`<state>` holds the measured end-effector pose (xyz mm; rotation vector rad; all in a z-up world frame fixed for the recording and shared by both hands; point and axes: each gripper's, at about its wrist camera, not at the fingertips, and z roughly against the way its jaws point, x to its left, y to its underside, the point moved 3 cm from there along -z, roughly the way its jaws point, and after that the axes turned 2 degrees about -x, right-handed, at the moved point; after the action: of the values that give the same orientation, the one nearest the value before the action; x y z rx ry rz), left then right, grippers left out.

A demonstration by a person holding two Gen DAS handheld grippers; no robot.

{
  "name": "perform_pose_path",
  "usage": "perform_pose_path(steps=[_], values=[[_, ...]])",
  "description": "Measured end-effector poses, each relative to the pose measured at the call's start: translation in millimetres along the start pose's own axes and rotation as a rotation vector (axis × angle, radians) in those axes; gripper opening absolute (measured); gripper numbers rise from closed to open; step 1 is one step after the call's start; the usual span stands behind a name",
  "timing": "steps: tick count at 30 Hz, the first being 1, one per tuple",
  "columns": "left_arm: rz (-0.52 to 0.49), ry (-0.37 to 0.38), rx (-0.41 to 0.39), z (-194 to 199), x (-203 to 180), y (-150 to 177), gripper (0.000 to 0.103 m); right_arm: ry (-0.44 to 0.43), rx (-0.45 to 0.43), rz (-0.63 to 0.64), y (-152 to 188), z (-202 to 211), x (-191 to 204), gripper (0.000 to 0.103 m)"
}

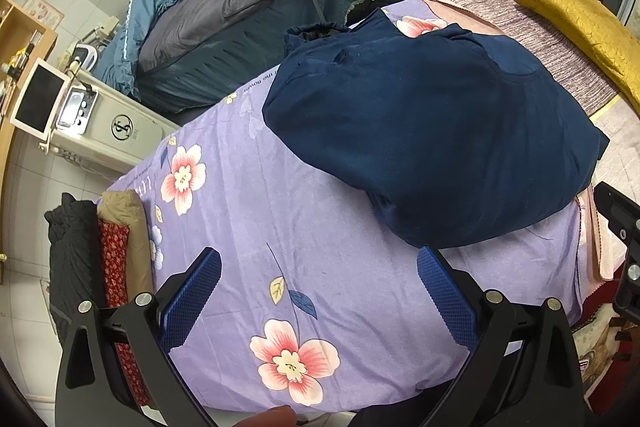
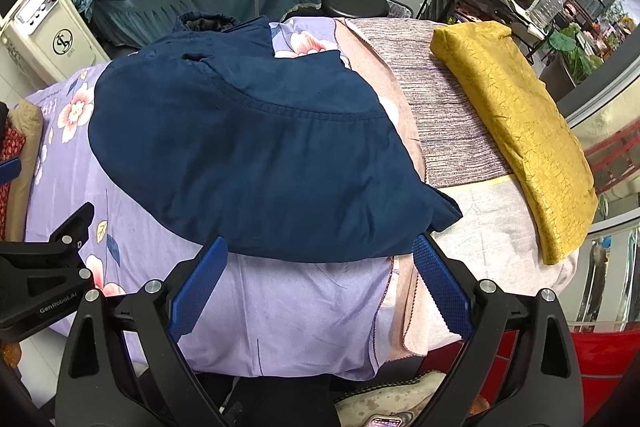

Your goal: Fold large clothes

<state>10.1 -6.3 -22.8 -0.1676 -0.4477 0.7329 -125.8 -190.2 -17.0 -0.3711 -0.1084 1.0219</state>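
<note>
1. Both sets of jaws stand wide apart and hold nothing: the left gripper (image 1: 318, 301) hangs above bare floral sheet, and the right gripper (image 2: 320, 279) hangs at the near edge of the navy garment (image 2: 256, 147), its blue pads (image 2: 440, 287) just short of the cloth.
2. Folded into a rounded, bulky bundle, the navy garment lies on the lilac floral sheet (image 1: 248, 227) that covers the bed (a gathered cuff or hem pokes out at its far end).
3. To the garment's right, a pinkish towel (image 2: 404, 291) and a grey-purple striped cloth (image 2: 444, 131) lie over the bed, and a folded mustard-yellow piece (image 2: 516, 131) lies along the far right edge, well apart from the navy bundle.
4. At the left end of the bed stand folded items in black, red print and tan (image 1: 116, 267).
5. Behind the bed stand a second bed with teal and grey covers (image 1: 240, 27), a black round stool (image 2: 352, 1) and a white machine with a screen (image 1: 80, 119).
</note>
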Motion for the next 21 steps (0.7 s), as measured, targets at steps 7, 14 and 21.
perform_pose_path(steps=[7, 14, 21], values=[[0.020, 0.009, -0.032, 3, 5, -1, 0.097, 0.018, -0.011, 0.038, -2, 1, 7, 0.093], [0.077, -0.001, -0.055, 2, 27, 2, 0.097, 0.014, -0.040, 0.070, -9, 5, 16, 0.093], [0.228, -0.088, -0.022, -15, 96, 29, 0.097, -0.240, -0.133, 0.096, -44, 11, 40, 0.093]])
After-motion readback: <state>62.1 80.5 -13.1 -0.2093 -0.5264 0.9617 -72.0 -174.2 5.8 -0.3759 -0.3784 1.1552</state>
